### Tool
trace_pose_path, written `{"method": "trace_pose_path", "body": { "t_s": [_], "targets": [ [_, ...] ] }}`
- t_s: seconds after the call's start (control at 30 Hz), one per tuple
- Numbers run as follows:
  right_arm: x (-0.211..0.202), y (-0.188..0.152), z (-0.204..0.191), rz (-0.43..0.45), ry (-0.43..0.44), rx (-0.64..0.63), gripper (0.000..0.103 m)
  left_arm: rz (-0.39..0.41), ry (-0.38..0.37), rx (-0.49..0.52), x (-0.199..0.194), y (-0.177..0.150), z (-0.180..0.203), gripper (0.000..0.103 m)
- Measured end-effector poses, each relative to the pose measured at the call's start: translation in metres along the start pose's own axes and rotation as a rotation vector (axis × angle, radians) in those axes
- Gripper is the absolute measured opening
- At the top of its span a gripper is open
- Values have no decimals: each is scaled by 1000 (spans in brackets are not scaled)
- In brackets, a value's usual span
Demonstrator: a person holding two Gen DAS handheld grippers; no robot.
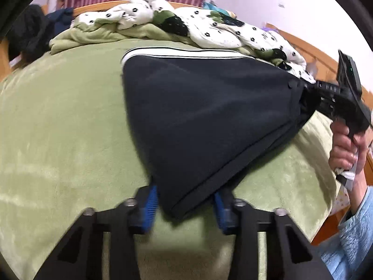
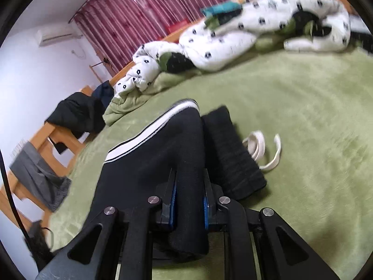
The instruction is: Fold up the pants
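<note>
left gripper: blue fingers stood on either side of a lower corner of the pants; whether the pads pressed the cloth could not be told.
right gripper: fingers closed tight on a bunched dark edge of the pants; also seen from the left wrist view, held by a hand in a light blue sleeve.
pants: dark, with a white side stripe; stretched between both grippers just above the bed, far edge lying on it.
handling: judged soft, light, limp, slightly fleecy; would sag and bunch; not fragile. Best taken at corners or the ribbed waistband, pinching all layers.
drawstring: white, loose on the bed beside the waistband; could snag or trail out of a fold.
bed: green fleece cover, open space around the pants.
quilt: white patterned, heaped along the far side, touching the pants' far edge in the left view; limited room there.
far: dark clothes on the wooden bed frame, red curtain.
</note>
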State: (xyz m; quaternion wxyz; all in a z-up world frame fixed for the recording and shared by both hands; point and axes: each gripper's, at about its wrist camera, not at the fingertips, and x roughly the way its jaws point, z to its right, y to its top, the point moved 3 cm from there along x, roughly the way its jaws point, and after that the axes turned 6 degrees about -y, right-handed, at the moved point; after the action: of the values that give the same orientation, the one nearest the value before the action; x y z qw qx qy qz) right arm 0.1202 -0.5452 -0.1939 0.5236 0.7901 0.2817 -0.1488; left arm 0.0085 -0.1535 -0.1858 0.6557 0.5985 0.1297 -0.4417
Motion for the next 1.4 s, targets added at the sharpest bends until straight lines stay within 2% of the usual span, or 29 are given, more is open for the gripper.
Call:
{"method": "trace_pose_path", "body": {
  "t_s": [0.03, 0.1, 0.23, 0.33, 0.37, 0.4, 0.43, 0.53, 0.67, 0.77, 0.87, 0.9, 1.0, 1.07, 1.1, 1.13, 1.2, 1.3, 1.4],
  "targets": [
    [6, -3, 3, -17, -20, 1, 17, -10, -1, -6, 3, -3, -3, 30],
    [21, -9, 12, -76, -55, 16, 17, -25, -55, -35, 4, -7, -9, 30],
    [11, -8, 8, -90, -60, -29, 19, -54, -129, -49, -9, -10, -15, 39],
    [-6, 0, 0, -27, -114, -78, 31, -9, -131, -18, -30, -13, -20, 51],
    [-11, 5, -2, 1, -121, -89, 47, 14, -127, -15, -36, -12, -23, 56],
    [-13, 10, -4, 16, -122, -92, 54, 38, -133, -19, -44, -9, -27, 57],
    [-14, 16, -6, 25, -120, -92, 58, 47, -144, -27, -45, -2, -29, 58],
    [5, 40, -14, -21, -118, -108, 60, 74, -168, -67, -45, 25, -41, 63],
    [49, 57, -17, -147, -155, -167, 62, 56, -168, -107, -12, 66, -53, 63],
    [87, 52, -9, -277, -228, -241, 62, -8, -178, -148, 31, 89, -61, 63],
    [95, 48, 7, -312, -160, -198, 62, -79, -138, -188, 70, 93, -76, 67],
    [96, 45, 11, -316, -145, -177, 62, -83, -177, -219, 80, 93, -81, 67],
    [107, 31, 11, -365, -87, -151, 63, -69, -253, -292, 93, 99, -86, 55],
    [107, 32, 11, -373, -82, -146, 63, -81, -271, -331, 100, 103, -84, 38],
    [104, 35, 12, -380, -78, -118, 59, -82, -276, -345, 100, 105, -83, 35],
    [99, 38, 13, -372, -76, -95, 55, -82, -275, -341, 99, 108, -83, 28],
    [82, 41, 8, -336, -52, -72, 36, -41, -291, -339, 85, 113, -84, 16],
    [53, 46, -18, -264, -35, -68, 24, -33, -352, -363, 70, 124, -90, 14],
    [29, 46, -66, -180, -4, -89, 23, -25, -358, -359, 51, 133, -102, 12]
  ]
}}
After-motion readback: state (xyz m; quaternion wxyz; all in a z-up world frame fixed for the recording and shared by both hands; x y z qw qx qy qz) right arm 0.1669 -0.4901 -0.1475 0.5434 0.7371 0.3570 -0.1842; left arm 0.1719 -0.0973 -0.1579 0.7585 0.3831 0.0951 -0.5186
